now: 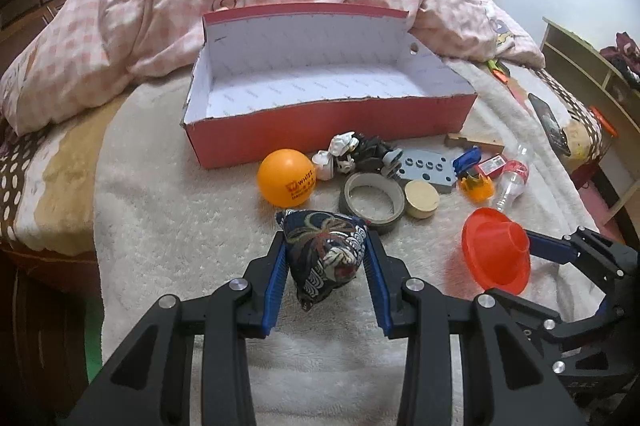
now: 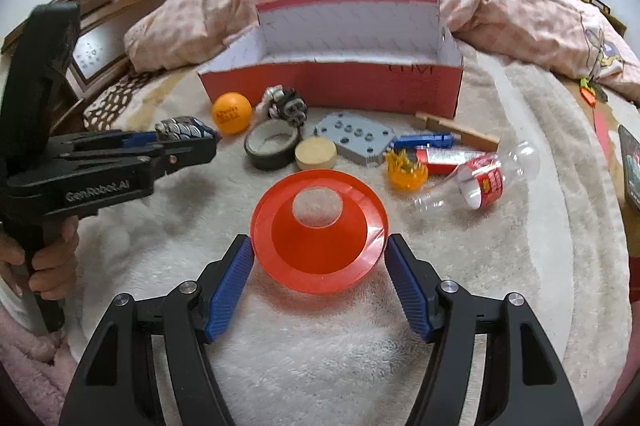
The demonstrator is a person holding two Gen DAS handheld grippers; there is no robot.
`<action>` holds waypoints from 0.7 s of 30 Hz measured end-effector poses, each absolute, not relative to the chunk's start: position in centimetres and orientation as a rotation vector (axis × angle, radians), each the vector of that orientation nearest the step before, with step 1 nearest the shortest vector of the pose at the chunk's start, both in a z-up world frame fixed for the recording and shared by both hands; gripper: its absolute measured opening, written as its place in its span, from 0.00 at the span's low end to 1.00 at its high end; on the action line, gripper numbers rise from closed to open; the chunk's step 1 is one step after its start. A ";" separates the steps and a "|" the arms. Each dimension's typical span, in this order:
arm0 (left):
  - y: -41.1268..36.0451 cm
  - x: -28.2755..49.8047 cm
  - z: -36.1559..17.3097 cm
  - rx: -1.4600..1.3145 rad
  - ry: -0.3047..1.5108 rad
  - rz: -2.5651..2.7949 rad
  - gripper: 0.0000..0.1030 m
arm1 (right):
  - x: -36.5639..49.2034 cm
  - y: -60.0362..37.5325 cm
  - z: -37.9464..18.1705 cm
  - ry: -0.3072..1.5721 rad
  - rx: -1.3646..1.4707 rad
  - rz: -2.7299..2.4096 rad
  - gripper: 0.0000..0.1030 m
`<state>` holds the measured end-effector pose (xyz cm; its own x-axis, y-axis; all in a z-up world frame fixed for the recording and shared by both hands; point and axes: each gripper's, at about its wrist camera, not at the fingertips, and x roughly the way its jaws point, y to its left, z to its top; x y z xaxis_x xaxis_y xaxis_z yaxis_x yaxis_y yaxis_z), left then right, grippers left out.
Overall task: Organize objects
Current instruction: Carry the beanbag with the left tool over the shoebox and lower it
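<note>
Between our left gripper's (image 1: 326, 274) blue pads sat a patterned beanbag (image 1: 325, 254), pinched and lifted off the white blanket (image 1: 168, 226). Our right gripper (image 2: 320, 266) held a red cone (image 2: 319, 230) by its rim, pads pressed on both sides. Farther off lay an orange ball (image 1: 287, 177), a tape roll (image 1: 372, 201) and a bottle (image 2: 480, 177), before the open red box (image 1: 320, 117). A dark tangled toy (image 1: 360, 153) beside the ball was hard to make out.

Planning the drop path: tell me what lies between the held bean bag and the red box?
In the left wrist view, the orange ball and tape roll lie between bean bag and red box.
</note>
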<state>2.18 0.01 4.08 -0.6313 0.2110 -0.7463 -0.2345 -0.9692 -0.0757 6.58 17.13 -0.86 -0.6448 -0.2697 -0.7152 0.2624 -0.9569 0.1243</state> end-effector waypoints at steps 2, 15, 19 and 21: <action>-0.1 2.1 4.3 -1.197 0.037 2.638 0.35 | 6.8 17.2 -0.4 -0.021 1.108 -2.616 0.67; 0.4 0.7 6.1 -1.157 0.021 2.645 0.35 | 5.5 17.3 1.1 0.007 1.068 -2.625 0.67; 0.5 -0.7 6.7 -1.156 0.013 2.666 0.35 | 4.4 17.4 2.0 0.029 1.051 -2.632 0.67; 0.5 -1.5 7.0 -1.146 0.008 2.676 0.35 | 3.6 17.3 2.4 0.051 1.043 -2.638 0.67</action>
